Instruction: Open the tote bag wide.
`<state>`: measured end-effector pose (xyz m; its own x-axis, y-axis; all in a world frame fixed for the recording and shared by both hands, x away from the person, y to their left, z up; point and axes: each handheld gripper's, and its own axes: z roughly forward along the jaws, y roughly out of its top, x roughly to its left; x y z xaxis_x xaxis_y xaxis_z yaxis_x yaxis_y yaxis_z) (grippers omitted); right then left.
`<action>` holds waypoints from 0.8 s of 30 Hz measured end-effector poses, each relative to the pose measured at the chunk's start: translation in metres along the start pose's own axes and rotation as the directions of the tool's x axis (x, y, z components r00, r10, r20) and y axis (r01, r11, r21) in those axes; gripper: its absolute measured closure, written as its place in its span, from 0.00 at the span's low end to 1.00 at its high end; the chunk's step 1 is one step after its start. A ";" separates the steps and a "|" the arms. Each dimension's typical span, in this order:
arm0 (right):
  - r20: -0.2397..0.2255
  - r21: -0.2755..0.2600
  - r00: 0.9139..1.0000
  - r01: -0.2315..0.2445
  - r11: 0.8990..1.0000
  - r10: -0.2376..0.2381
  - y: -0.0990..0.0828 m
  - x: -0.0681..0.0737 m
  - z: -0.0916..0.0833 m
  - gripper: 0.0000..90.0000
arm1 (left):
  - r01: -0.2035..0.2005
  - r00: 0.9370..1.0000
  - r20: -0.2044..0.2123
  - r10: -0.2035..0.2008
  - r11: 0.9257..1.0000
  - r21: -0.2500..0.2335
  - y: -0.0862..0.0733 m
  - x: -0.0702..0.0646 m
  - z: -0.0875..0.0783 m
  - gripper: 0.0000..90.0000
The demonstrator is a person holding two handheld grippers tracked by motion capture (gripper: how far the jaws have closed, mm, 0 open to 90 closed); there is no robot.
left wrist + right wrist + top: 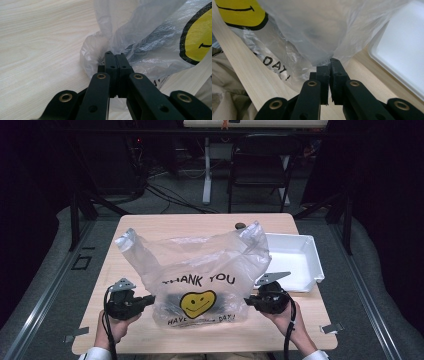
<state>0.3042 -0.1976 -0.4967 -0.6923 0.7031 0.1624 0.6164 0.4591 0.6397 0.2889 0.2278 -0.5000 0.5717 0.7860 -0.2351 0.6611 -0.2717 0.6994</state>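
I have the plastic bag (200, 270) standing on the desk (150, 227), just left of the white tray (300, 257). My left hand-held gripper (150, 300) has its jaws pressed together on the bag's lower left edge, and my right hand-held gripper (248, 302) pinches the film at the lower right edge

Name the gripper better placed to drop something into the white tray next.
Right. The right gripper sits just below the white tray; the left gripper is across the plastic bag. Both are pinching the bag.
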 end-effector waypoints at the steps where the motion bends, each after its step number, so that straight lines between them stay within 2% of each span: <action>1: -0.001 0.013 1.000 -0.003 1.000 0.003 0.000 -0.001 0.001 0.96 | 0.004 1.000 0.002 -0.004 1.000 0.002 0.000 0.000 0.001 1.00; 6: -0.016 0.035 1.000 -0.021 0.999 0.021 -0.002 -0.004 0.007 0.95 | 0.002 1.000 -0.002 -0.002 1.000 0.010 0.000 0.000 0.003 1.00; 7: -0.022 0.033 1.000 -0.019 0.999 0.020 -0.002 -0.004 0.006 0.90 | -0.002 1.000 -0.001 0.002 1.000 0.009 0.000 0.000 0.003 1.00; 8: -0.022 0.033 1.000 -0.019 0.999 0.020 -0.002 -0.004 0.006 0.90 | -0.004 1.000 -0.003 0.004 1.000 0.010 0.000 0.000 0.003 1.00; 9: -0.010 0.019 1.000 -0.012 1.000 0.013 -0.001 -0.003 0.003 0.84 | -0.009 1.000 -0.004 0.009 1.000 0.012 0.000 0.000 0.003 1.00; 12: -0.026 -0.008 1.000 -0.006 1.000 0.006 0.000 -0.002 -0.003 0.78 | -0.011 1.000 -0.006 0.011 1.000 0.008 0.000 -0.001 0.003 1.00; 13: -0.023 -0.036 1.000 0.010 0.999 -0.011 0.003 0.001 -0.010 0.73 | -0.012 1.000 -0.007 0.013 1.000 0.008 0.000 -0.001 0.003 1.00; 15: -0.031 -0.045 0.999 0.012 0.999 -0.013 0.004 0.002 -0.012 0.71 | -0.013 1.000 -0.007 0.013 1.000 0.009 0.000 -0.001 0.004 1.00; 18: -0.019 -0.094 0.999 0.038 0.995 -0.040 0.007 0.006 -0.023 0.69 | -0.018 1.000 -0.010 0.018 1.000 0.016 0.001 -0.001 0.004 1.00; 22: -0.006 -0.161 0.999 0.045 0.986 -0.047 0.017 0.008 -0.039 0.67 | -0.033 0.999 -0.008 0.033 0.999 0.029 0.002 -0.001 0.006 1.00; 24: -0.014 -0.171 0.999 0.041 0.984 -0.044 0.018 0.007 -0.041 0.66 | -0.037 0.999 -0.009 0.038 0.999 0.034 0.001 -0.001 0.007 1.00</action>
<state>0.2950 -0.2070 -0.4531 -0.7240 0.6746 0.1442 0.5140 0.3882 0.7649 0.2925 0.2229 -0.5034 0.5916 0.7804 -0.2024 0.6556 -0.3196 0.6841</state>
